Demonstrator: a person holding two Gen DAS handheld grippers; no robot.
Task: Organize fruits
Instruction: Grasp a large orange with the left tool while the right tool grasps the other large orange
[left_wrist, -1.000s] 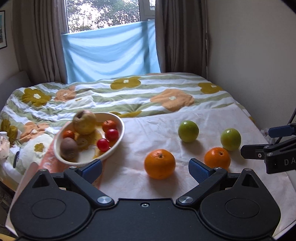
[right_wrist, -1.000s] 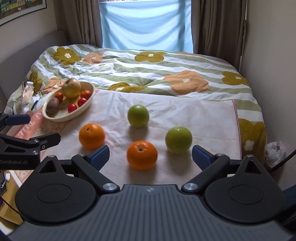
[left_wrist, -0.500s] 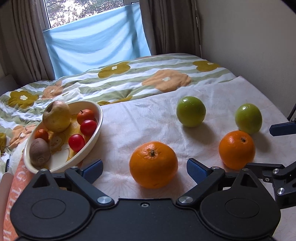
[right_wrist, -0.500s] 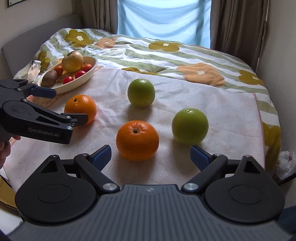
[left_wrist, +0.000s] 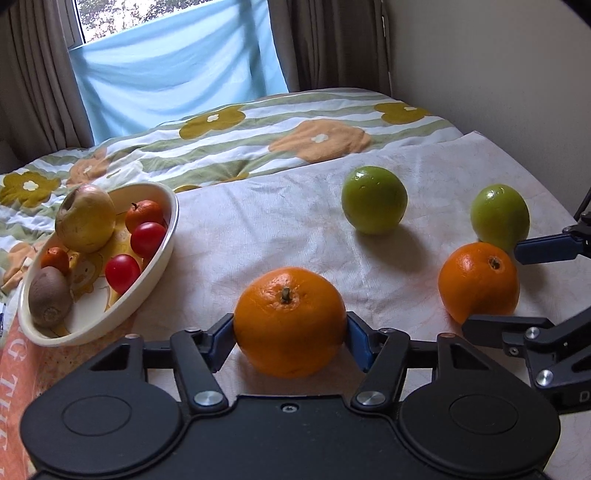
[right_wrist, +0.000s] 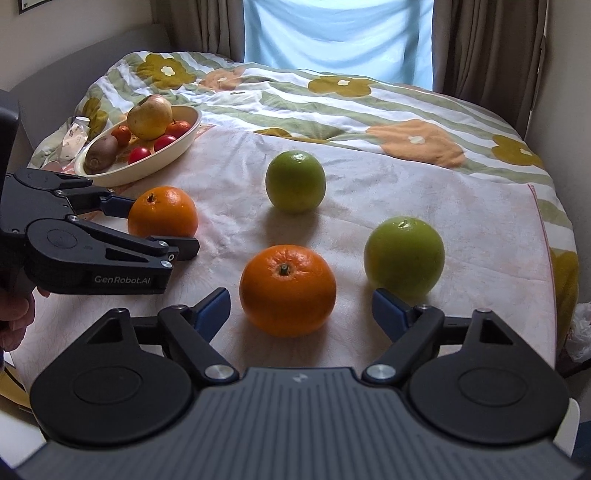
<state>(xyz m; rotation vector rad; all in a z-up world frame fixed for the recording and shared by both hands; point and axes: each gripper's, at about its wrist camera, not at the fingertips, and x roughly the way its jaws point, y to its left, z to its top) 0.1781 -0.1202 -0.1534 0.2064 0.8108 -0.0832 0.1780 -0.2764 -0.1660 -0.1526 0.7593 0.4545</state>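
My left gripper (left_wrist: 290, 338) is closing on the near orange (left_wrist: 290, 320), blue pads touching its sides and partly hidden. My right gripper (right_wrist: 301, 308), closing, straddles the other orange (right_wrist: 287, 290) without contact, both on the bed's cloth (right_wrist: 424, 192).

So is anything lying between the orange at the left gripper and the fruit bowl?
Nothing visible. The left gripper is closing with its pads at the sides of the near orange, and only bare cloth separates that orange from the bowl. The bowl already holds several fruits but shows free space.
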